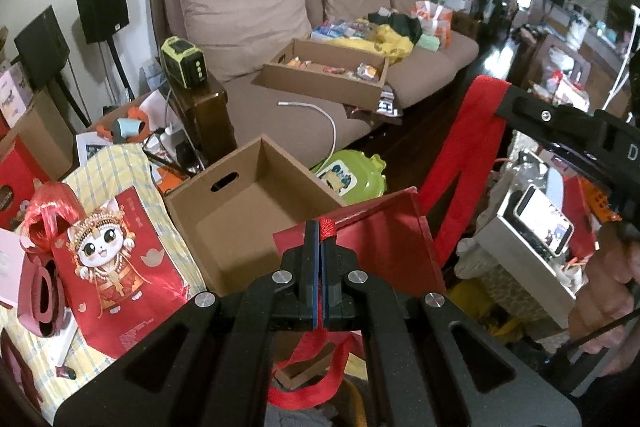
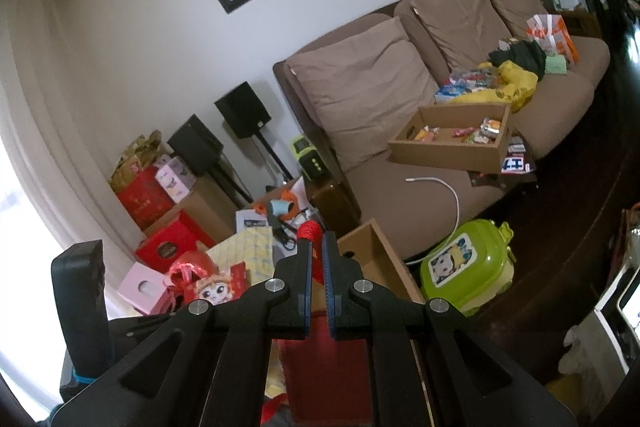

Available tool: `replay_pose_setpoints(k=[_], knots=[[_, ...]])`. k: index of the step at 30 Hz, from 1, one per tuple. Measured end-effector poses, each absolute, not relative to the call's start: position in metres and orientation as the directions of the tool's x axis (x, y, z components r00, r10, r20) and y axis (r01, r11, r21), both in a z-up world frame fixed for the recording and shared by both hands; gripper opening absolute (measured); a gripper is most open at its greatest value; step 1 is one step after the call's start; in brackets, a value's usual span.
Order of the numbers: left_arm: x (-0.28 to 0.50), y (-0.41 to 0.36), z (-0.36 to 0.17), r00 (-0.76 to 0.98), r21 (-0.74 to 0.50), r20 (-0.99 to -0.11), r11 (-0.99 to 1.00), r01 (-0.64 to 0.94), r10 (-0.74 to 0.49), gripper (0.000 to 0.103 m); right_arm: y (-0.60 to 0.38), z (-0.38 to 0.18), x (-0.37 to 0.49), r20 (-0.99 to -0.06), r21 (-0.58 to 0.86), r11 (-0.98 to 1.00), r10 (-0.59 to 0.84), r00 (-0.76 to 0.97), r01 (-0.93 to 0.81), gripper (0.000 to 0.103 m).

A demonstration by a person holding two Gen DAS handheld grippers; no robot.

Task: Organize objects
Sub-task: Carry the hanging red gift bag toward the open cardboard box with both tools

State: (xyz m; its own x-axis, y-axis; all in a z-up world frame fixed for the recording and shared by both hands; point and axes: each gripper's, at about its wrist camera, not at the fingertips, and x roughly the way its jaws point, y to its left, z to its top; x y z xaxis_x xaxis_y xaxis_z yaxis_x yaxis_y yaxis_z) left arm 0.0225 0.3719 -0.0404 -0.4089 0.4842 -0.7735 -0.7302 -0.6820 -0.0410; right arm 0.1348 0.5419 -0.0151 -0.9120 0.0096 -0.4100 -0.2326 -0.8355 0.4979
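Note:
A shiny red gift bag [image 1: 360, 239] hangs in front of me, above the near corner of an empty cardboard box [image 1: 256, 211]. My left gripper [image 1: 321, 227] is shut on a red braided cord handle [image 1: 329, 227] at the bag's top edge. In the left wrist view my right gripper [image 1: 504, 99] is up at the right, with a wide red strap [image 1: 472, 147] draped from its tip. In the right wrist view my right gripper [image 2: 317, 239] is shut on a red cord handle [image 2: 310, 229], with the red bag [image 2: 324, 359] below it. The empty box [image 2: 372, 259] lies just beyond.
A brown sofa [image 1: 280, 107] carries a shallow box of snacks [image 1: 328, 71] and a white cable. A cat-print red bag [image 1: 112, 267] lies left on yellow cloth. A green plastic toy [image 2: 468, 267] sits on the floor. A phone [image 1: 544, 223] stands at the right, beside a hand [image 1: 608, 287].

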Motion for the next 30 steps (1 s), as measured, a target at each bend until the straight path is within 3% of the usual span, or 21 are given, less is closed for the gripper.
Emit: replay_pose_setpoints(k=[30], knots=[[0.006, 0.350, -0.073, -0.374, -0.052, -0.825, -0.716, -0.696, 0.423, 0.001, 0.542, -0.066, 0.100, -0.553, 0.496, -0.824, -0.057, -0.831, -0.273, 0.006]])
